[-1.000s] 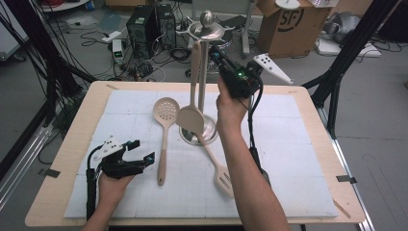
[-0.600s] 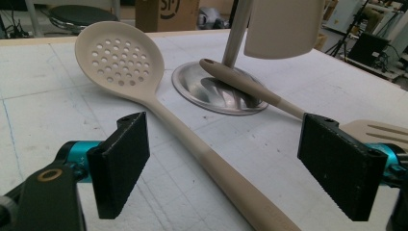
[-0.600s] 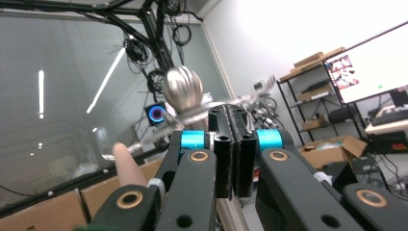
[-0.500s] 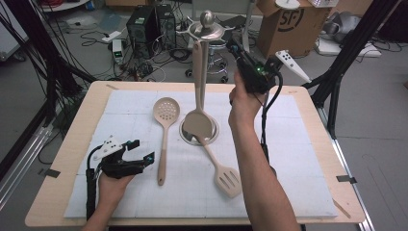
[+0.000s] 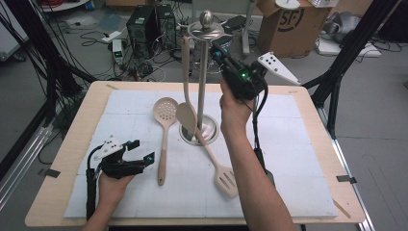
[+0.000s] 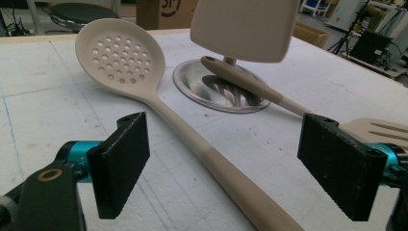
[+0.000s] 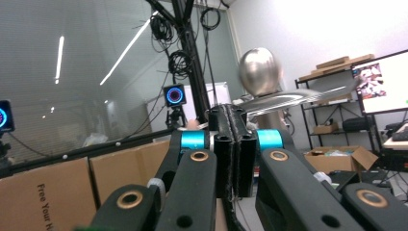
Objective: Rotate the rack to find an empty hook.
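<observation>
A metal utensil stand (image 5: 201, 86) with a ball top (image 7: 260, 71) rises mid-table. From its top disc a solid beige spoon (image 5: 185, 115) hangs, its bowl (image 6: 245, 29) above the base (image 6: 216, 89). My right gripper (image 5: 215, 47) is up beside the disc, right of the pole, jaws pressed shut (image 7: 232, 115) with nothing seen between them. A perforated spoon (image 5: 165, 109) and a slotted turner (image 5: 226, 179) lie on the mat. My left gripper (image 5: 142, 150) rests at the lower left, open. The perforated spoon (image 6: 120, 57) has its handle running between the open jaws, untouched.
A white mat (image 5: 288, 159) covers the wooden table (image 5: 332, 159). The turner's handle (image 6: 250, 84) leans on the stand's base. Beyond the far edge are a cardboard box (image 5: 284, 19), electronics and cables (image 5: 144, 24); black frame legs (image 5: 346, 53) flank the table.
The right gripper swung out to the right, then came back left beside the stand's top. The hanging spoon's bowl swung right and back. The left gripper stayed put.
</observation>
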Motion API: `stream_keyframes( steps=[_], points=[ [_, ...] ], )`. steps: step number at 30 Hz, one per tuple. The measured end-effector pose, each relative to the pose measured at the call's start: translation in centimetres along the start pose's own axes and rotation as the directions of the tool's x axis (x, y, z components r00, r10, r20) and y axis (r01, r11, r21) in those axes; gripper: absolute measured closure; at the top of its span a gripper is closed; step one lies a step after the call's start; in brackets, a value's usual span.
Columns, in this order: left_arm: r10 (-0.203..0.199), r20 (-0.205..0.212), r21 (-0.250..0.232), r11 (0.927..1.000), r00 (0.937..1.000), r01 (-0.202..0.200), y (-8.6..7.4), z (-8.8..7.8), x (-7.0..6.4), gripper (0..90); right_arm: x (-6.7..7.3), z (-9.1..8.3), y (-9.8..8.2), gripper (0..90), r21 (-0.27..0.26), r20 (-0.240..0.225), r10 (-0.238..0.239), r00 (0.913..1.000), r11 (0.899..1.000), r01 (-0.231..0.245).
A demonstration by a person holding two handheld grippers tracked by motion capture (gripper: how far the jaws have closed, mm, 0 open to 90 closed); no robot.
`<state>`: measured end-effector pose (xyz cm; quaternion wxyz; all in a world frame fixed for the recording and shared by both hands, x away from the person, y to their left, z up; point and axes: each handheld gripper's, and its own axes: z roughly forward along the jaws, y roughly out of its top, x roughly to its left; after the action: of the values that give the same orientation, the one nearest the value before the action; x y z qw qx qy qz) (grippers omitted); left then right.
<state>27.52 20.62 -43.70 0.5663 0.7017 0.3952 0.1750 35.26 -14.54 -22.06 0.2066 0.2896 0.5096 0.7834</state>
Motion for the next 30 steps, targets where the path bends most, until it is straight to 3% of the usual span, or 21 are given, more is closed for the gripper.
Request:
stream_keyframes(
  steps=[11,18,21,30],
  points=[
    [0.000,-0.001,-0.004,1.0000,1.0000,0.000,0.0,0.0,0.0,19.0,1.3,1.2,-0.7,89.8,0.023,-0.031,0.013,0.9994,1.000,-0.012],
    [0.000,-0.001,-0.005,1.0000,1.0000,0.000,0.0,-0.1,0.0,19.0,2.3,1.9,-0.5,89.8,0.044,-0.039,-0.036,0.9986,0.998,0.038],
    [-0.003,0.002,-0.008,1.0000,1.0000,0.003,0.0,-0.1,0.0,19.0,2.6,2.5,-0.5,89.8,0.064,-0.034,-0.032,0.9989,0.997,0.035],
    [0.003,0.000,-0.006,1.0000,1.0000,-0.003,0.0,-0.1,0.0,19.0,2.2,0.5,-0.6,89.8,0.031,-0.036,-0.021,0.9991,0.999,0.022]
  ],
)
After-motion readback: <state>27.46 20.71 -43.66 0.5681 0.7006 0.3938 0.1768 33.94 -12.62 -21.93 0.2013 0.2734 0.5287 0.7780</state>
